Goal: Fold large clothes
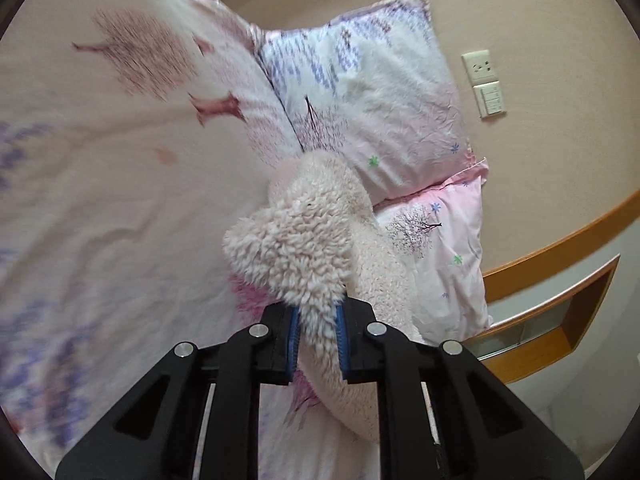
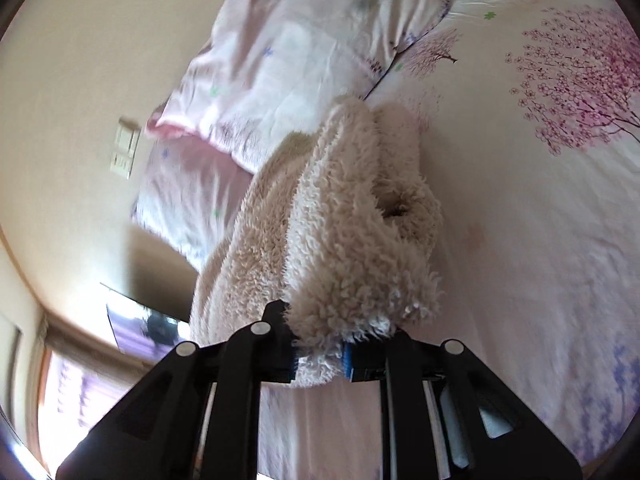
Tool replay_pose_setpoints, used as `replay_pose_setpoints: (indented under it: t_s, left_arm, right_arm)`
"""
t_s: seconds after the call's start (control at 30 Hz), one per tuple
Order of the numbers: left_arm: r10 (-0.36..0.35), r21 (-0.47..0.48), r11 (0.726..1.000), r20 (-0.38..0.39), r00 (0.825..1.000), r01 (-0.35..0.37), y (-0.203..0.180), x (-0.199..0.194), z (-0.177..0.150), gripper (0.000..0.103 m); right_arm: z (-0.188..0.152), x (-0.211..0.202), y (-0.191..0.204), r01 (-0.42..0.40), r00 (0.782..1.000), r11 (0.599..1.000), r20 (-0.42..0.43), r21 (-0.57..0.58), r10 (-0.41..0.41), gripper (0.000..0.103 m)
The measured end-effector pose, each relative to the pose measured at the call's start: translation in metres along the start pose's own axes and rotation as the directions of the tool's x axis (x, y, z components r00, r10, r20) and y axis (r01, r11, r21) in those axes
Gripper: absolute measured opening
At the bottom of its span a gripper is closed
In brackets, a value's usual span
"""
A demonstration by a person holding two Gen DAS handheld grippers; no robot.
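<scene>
A cream fleece garment (image 1: 304,240) hangs bunched above the bed. My left gripper (image 1: 318,340) is shut on a fold of it between its blue pads (image 1: 294,338). In the right wrist view the same fleece garment (image 2: 352,216) drapes forward from my right gripper (image 2: 320,360), which is shut on another edge of it. Both grippers hold the garment lifted off the pink floral bedsheet (image 1: 120,184), which also shows in the right wrist view (image 2: 520,220). The rest of the garment trails toward the pillows.
Two pink and white floral pillows (image 1: 384,92) lie stacked at the head of the bed, also in the right wrist view (image 2: 288,52). A beige wall with a switch plate (image 1: 486,84) and a wooden bedside shelf (image 1: 560,320) stand beside the bed.
</scene>
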State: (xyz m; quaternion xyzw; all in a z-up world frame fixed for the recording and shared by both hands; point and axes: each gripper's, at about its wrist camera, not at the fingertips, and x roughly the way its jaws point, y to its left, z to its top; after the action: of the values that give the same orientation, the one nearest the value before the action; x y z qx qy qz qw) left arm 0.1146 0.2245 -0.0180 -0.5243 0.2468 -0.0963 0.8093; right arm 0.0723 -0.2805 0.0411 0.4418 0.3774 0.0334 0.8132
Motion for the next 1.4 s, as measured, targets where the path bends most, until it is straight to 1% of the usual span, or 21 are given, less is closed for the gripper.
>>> replay_pose_setpoints:
  t_s: [0.03,0.07,0.13,0.2,0.3,0.33,0.4,0.43,0.5,0.53,0.57,0.67,0.77,0.83,0.9,0.93,0.97,1.07,1.2,1.3,1.4]
  left_arm:
    - [0.008,0.01,1.0,0.015,1.0,-0.008,0.003,-0.011,-0.002,0.011]
    - [0.014,0.015,1.0,0.032,0.999,-0.015,0.003,-0.017,-0.003,0.0]
    - [0.026,0.06,0.998,0.091,0.995,-0.032,0.002,-0.033,-0.002,0.0]
    - [0.043,0.071,0.996,0.093,0.995,-0.05,0.003,-0.038,0.0,0.0]
    - [0.034,0.093,0.995,0.032,0.999,-0.037,0.004,-0.034,-0.002,0.0]
    - [0.03,0.107,0.994,-0.017,0.999,-0.028,0.003,-0.029,-0.005,0.0]
    - [0.025,0.099,0.995,-0.073,0.997,-0.018,0.003,-0.02,-0.011,0.0]
    - [0.031,0.085,0.996,-0.116,0.993,-0.021,0.005,-0.012,-0.015,0.002]
    - [0.046,0.08,0.996,-0.159,0.986,-0.034,0.008,-0.002,-0.021,0.03]
    - [0.066,0.075,0.996,-0.164,0.984,-0.054,0.01,0.005,-0.021,0.055]
    - [0.075,0.067,0.996,-0.165,0.984,-0.065,0.011,0.009,-0.021,0.061]
    - [0.089,0.063,0.995,-0.169,0.982,-0.08,0.012,0.022,-0.016,0.066]
    - [0.128,0.036,0.992,-0.182,0.975,-0.123,0.018,0.039,-0.009,0.066]
    - [0.161,0.029,0.987,-0.147,0.976,-0.159,0.02,0.046,-0.004,0.063]
    - [0.167,0.0,0.986,-0.105,0.98,-0.168,0.021,0.05,0.006,0.06]
    - [0.154,-0.02,0.987,-0.089,0.984,-0.156,0.023,0.051,0.009,0.043]
    - [0.139,-0.028,0.99,-0.075,0.987,-0.141,0.025,0.053,0.013,0.022]
    - [0.125,-0.015,0.992,-0.043,0.991,-0.126,0.022,0.053,0.016,0.015]
    - [0.067,0.052,0.996,0.029,0.997,-0.069,0.005,0.019,0.006,0.012]
    - [0.052,0.062,0.997,0.013,0.999,-0.053,0.003,0.004,-0.007,0.012]
    - [0.084,0.101,0.991,-0.006,0.996,-0.083,0.006,0.002,-0.02,0.012]
  right_arm:
    - [-0.004,-0.002,0.0,0.002,1.0,1.0,-0.009,-0.011,-0.002,0.016]
    - [-0.01,-0.005,0.001,0.004,1.0,1.0,-0.017,-0.03,-0.004,0.016]
    - [-0.015,-0.011,0.001,0.008,1.0,0.999,-0.017,-0.046,-0.008,0.016]
    - [-0.015,-0.013,-0.005,0.027,1.0,0.999,-0.012,-0.039,-0.028,0.016]
    - [-0.012,-0.011,-0.013,0.036,0.999,0.999,0.004,-0.011,-0.036,0.015]
    - [-0.011,-0.011,-0.011,0.036,0.999,0.999,0.01,-0.019,-0.036,0.015]
    - [-0.01,-0.01,-0.006,0.043,0.999,0.998,0.024,-0.041,-0.042,0.015]
    - [-0.009,-0.01,-0.004,0.042,0.999,0.998,0.027,-0.043,-0.041,0.015]
    - [-0.008,-0.009,-0.005,0.039,0.999,0.999,0.028,-0.034,-0.038,0.015]
    - [-0.008,-0.009,-0.006,0.04,0.999,0.999,0.027,-0.032,-0.039,0.015]
    - [-0.009,-0.008,-0.007,0.042,0.999,0.999,0.025,-0.028,-0.041,0.015]
    - [-0.009,-0.007,-0.011,0.037,0.999,0.999,0.022,-0.011,-0.037,0.015]
    - [-0.009,-0.006,-0.012,0.035,0.999,0.999,0.024,-0.003,-0.035,0.015]
    - [-0.009,-0.006,-0.013,0.032,0.999,0.999,0.024,0.001,-0.032,0.015]
    - [-0.008,-0.005,-0.015,0.028,0.999,1.0,0.023,0.006,-0.028,0.015]
    - [-0.007,-0.005,-0.015,0.024,0.999,1.0,0.024,0.007,-0.024,0.015]
    - [-0.006,-0.006,-0.015,0.02,0.999,1.0,0.03,0.007,-0.021,0.015]
    - [-0.005,-0.01,-0.012,0.015,0.999,1.0,0.041,-0.01,-0.014,0.015]
    - [-0.008,-0.016,-0.011,0.035,0.998,0.999,0.046,-0.024,-0.034,0.014]
    - [-0.011,-0.018,-0.02,0.079,0.996,0.997,0.049,-0.018,-0.078,0.014]
    - [-0.01,-0.009,-0.036,0.126,0.992,0.992,0.011,0.017,-0.126,0.016]
